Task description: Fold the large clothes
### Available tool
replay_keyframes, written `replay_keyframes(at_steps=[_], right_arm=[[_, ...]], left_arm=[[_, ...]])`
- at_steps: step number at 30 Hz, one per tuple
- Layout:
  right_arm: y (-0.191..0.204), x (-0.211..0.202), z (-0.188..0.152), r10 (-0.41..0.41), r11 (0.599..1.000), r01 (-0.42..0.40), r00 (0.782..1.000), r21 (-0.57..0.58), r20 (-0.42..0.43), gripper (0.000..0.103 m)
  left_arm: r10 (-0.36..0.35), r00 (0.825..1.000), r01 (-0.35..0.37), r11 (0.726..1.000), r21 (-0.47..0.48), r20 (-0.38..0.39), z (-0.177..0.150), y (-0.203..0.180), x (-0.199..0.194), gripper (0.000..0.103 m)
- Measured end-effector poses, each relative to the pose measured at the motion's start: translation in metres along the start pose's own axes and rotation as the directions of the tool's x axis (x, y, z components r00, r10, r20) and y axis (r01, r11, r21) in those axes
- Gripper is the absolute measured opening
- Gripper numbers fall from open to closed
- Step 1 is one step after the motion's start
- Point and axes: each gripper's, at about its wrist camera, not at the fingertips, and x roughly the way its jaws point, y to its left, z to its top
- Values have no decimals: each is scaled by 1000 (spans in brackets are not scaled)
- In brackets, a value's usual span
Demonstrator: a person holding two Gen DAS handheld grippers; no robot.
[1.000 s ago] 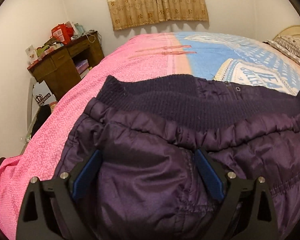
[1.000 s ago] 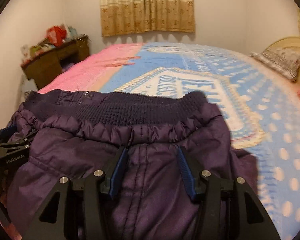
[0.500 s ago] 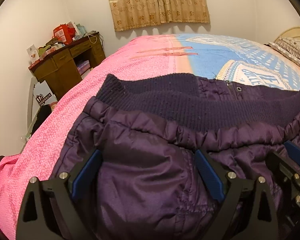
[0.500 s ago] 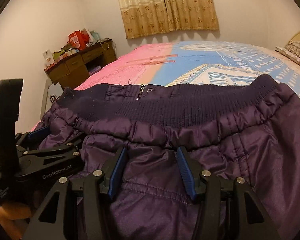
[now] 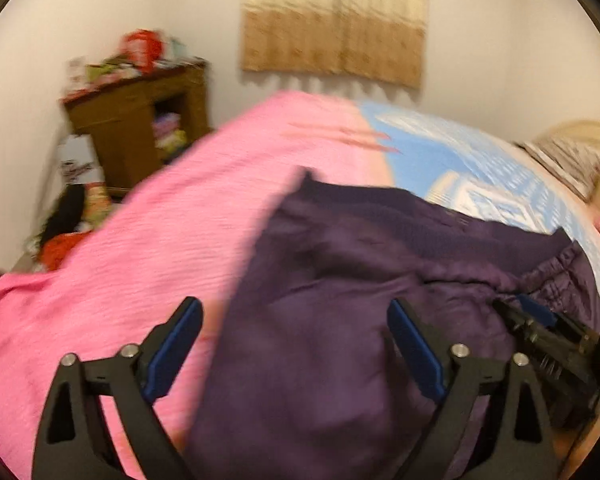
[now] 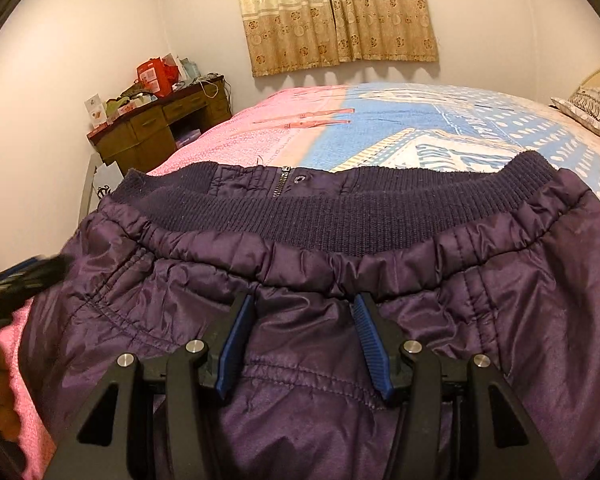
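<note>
A dark purple padded jacket (image 6: pixel 380 224) lies on the bed with its ribbed hem and zipper facing away from me. My right gripper (image 6: pixel 303 300) rests on it just short of the gathered hem. Its jaws are half open, and fabric lies between the blue pads without being pinched. My left gripper (image 5: pixel 294 306) is wide open and holds nothing. Its left finger hangs over the pink blanket (image 5: pixel 140 260) and its right finger over the jacket (image 5: pixel 340 300) near its left edge. That view is blurred. The right gripper (image 5: pixel 540 320) shows at its right edge.
The bed cover is pink on the left and blue with a white pattern (image 6: pixel 440 120) on the right. A cluttered wooden desk (image 6: pixel 156 128) stands against the wall beyond the bed's left side. A pillow (image 6: pixel 596 108) lies far right, under a curtained window (image 6: pixel 340 12).
My left gripper swung left and up off the jacket's middle to its left edge, over the pink blanket. The right gripper moved left along the hem earlier, then stayed still.
</note>
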Motion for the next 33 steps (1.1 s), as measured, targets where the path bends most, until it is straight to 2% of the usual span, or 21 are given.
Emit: replay_keyframes(at_steps=[4, 6, 8, 11, 13, 14, 15, 16, 17, 19, 23, 27, 30, 32, 33], right_arm=[[5, -3, 7, -37, 999, 37, 998, -10, -48, 53], [8, -20, 11, -34, 999, 34, 999, 29, -14, 53], [20, -43, 15, 27, 999, -29, 998, 35, 48, 51], [50, -58, 19, 57, 997, -52, 996, -59, 75, 46], [60, -49, 18, 57, 995, -52, 997, -86, 58, 46], [59, -35, 14, 39, 996, -37, 999, -79, 19, 46], [55, -12, 7, 28, 998, -32, 997, -56, -67, 46], [48, 9, -5, 51, 998, -55, 991, -33, -120, 47], [48, 8, -11, 59, 997, -63, 996, -53, -66, 47], [49, 5, -12, 51, 997, -54, 997, -54, -58, 47], [46, 4, -12, 67, 997, -69, 997, -34, -50, 47], [44, 2, -12, 71, 997, -73, 997, -33, -43, 47], [37, 0, -13, 96, 995, -96, 994, 5, -52, 47], [24, -14, -7, 149, 983, -146, 988, 112, -25, 38], [17, -20, -5, 163, 976, -162, 987, 146, 0, 36]], left_arm=[[55, 998, -52, 989, -135, 13, -29, 54, -22, 102], [50, 999, -48, 969, -243, 1, -46, 76, -24, 102], [-16, 1000, 14, 932, -362, -2, -63, 88, -22, 102], [-103, 995, 100, 882, -461, 20, -78, 80, -19, 102], [-155, 987, 158, 864, -478, 45, -81, 65, -16, 102], [-191, 980, 190, 858, -477, 48, -81, 56, -12, 102], [-179, 983, 179, 866, -467, 45, -81, 48, -9, 103], [-135, 989, 145, 887, -439, 54, -80, 40, -6, 103], [-123, 991, 135, 896, -424, 54, -79, 38, -4, 103], [-119, 992, 126, 889, -439, 43, -72, 40, 6, 103], [-161, 981, 191, 814, -548, 104, -71, 55, 18, 103], [-175, 978, 209, 780, -590, 114, -72, 58, 31, 103], [-188, 973, 231, 788, -571, 133, -70, 54, 28, 103], [-194, 971, 240, 801, -549, 141, -65, 53, 28, 102], [-200, 968, 250, 804, -540, 151, -64, 55, 28, 97]])
